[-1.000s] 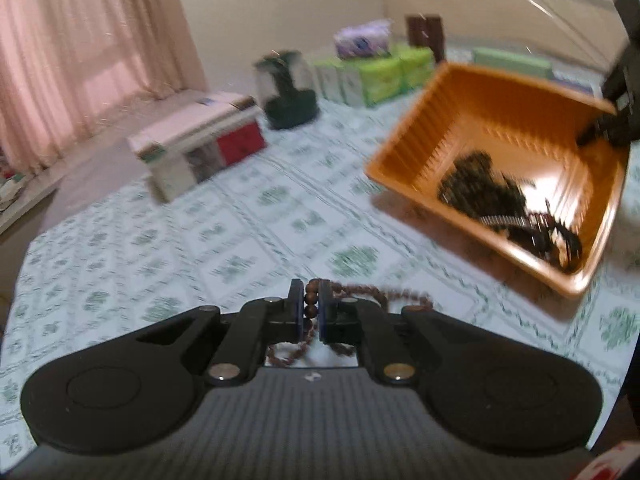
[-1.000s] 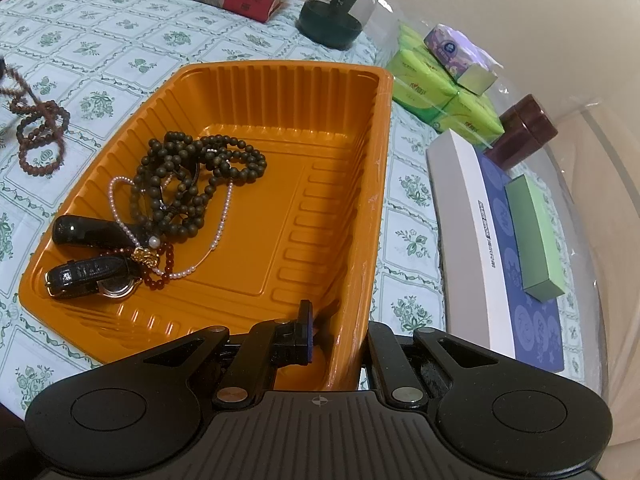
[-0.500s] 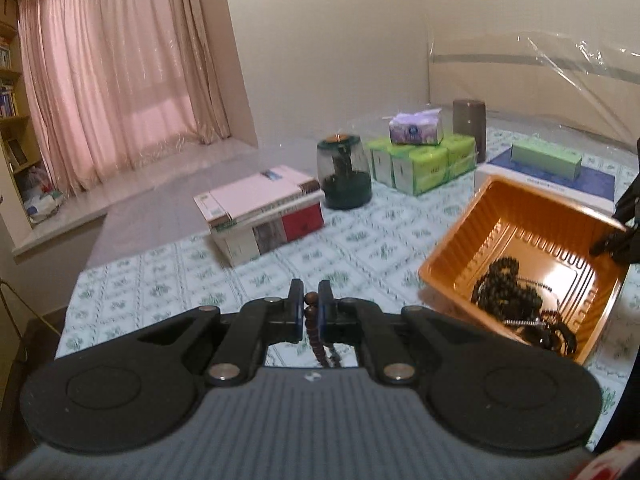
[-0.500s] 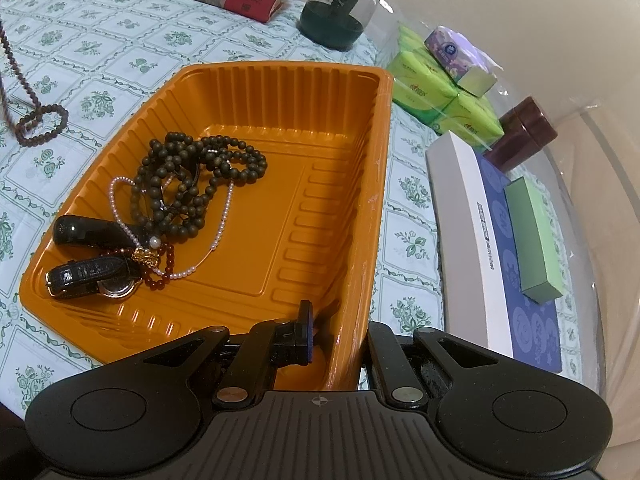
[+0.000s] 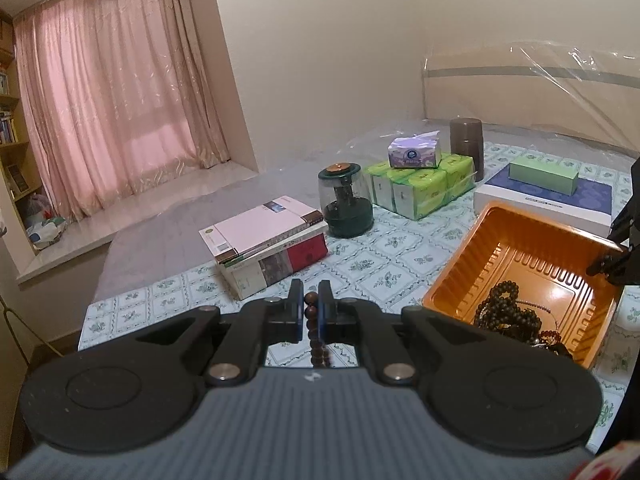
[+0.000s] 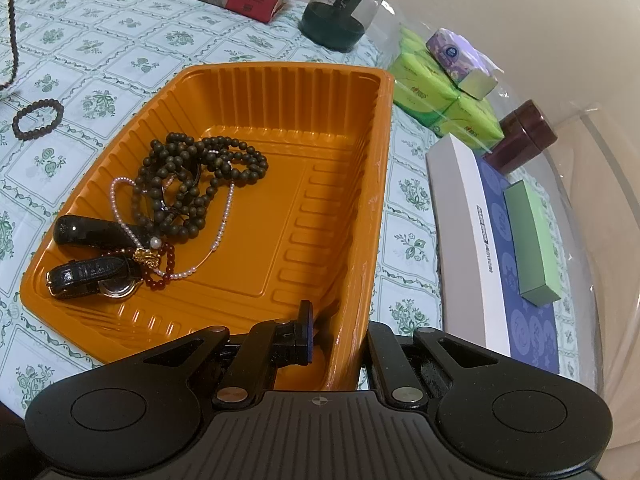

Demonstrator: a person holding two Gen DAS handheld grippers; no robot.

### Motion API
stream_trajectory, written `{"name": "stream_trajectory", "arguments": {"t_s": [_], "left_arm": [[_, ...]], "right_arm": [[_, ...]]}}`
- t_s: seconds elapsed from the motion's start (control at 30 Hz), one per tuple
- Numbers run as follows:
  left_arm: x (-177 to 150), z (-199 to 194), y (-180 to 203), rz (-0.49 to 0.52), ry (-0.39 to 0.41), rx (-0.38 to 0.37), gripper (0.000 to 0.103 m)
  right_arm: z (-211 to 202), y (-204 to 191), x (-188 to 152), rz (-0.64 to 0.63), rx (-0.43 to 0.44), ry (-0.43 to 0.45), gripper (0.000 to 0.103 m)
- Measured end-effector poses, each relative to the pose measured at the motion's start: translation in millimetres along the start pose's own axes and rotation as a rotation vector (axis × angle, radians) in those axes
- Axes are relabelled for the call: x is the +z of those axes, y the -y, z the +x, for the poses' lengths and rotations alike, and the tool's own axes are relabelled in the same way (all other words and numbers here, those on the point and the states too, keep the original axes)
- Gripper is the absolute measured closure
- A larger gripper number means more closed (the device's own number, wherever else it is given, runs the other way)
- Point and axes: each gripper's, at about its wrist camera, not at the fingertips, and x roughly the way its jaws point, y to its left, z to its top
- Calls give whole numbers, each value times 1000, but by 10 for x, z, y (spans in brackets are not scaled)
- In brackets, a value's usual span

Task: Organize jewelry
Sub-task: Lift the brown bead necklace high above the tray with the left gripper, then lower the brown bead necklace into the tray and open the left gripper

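- Since the earlier frame the left gripper [image 5: 311,312] has risen from just above the table [image 5: 168,292], lifting the brown bead strand [image 5: 314,332] off the cloth; the view now looks out across the room rather than down at the cloth.
- The left gripper is clamped narrowly on the brown bead strand, which hangs straight down from between its jaws, also visible at the left edge of the right wrist view [image 6: 12,40]. Lifting it clear probably lets it swing over the tray wall without dragging.
- The right gripper [image 6: 336,336] pinches the near wall of the orange tray [image 6: 360,184], one jaw inside and one outside, apparently to steady it while jewelry goes in.
- The tray sits toward the table's right side and already holds dark bead necklaces [image 6: 192,176], a pearl strand [image 6: 224,216], a watch [image 6: 92,276] and a dark oblong piece.
- A small brown bracelet [image 6: 38,118] lies on the cloth left of the tray, not yet collected.
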Motion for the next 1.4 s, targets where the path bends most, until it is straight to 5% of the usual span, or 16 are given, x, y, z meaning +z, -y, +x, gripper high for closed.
{"name": "stream_trajectory", "arguments": {"t_s": [0.77, 1.4], "left_arm": [[305, 124, 311, 59, 11, -109, 97], [1144, 390, 1294, 93, 121, -407, 97]], "right_arm": [[-5, 0, 8, -1, 1, -1, 96], [12, -7, 4, 2, 8, -2, 96]]}}
